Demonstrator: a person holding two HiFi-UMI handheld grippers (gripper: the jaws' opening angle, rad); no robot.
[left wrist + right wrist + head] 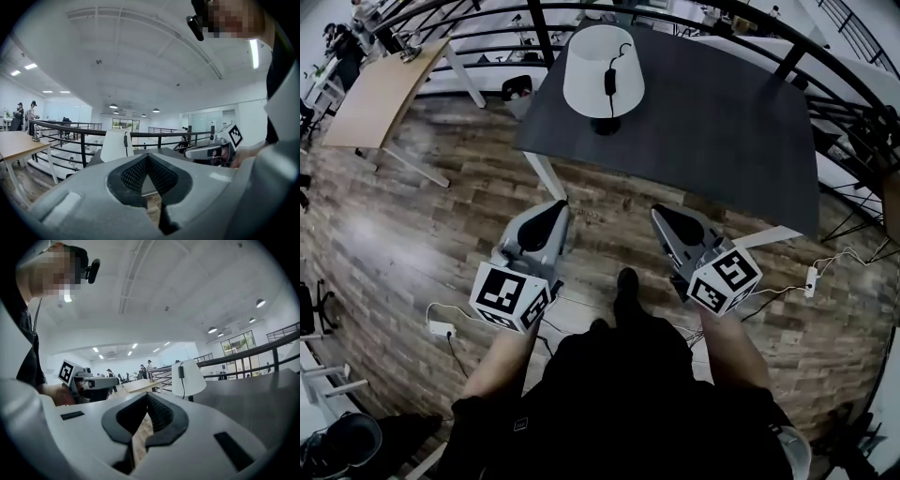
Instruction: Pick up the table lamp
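The table lamp point(603, 70) has a white shade with a black cord and switch hanging over it, and a dark base. It stands near the left end of the dark grey table point(722, 122). Both grippers hover over the wooden floor, short of the table's near edge and apart from the lamp. My left gripper point(557, 208) is shut and holds nothing. My right gripper point(662, 216) is also shut and holds nothing. In the left gripper view the lamp point(115, 145) shows just left above the closed tips point(147, 157). In the right gripper view the lamp point(188, 377) stands right of the closed tips point(147, 396).
A black railing point(487, 19) curves behind the dark table. A light wooden table point(375, 94) stands at the far left. Cables and power strips point(441, 328) point(811, 278) lie on the plank floor. My foot point(626, 281) is between the grippers.
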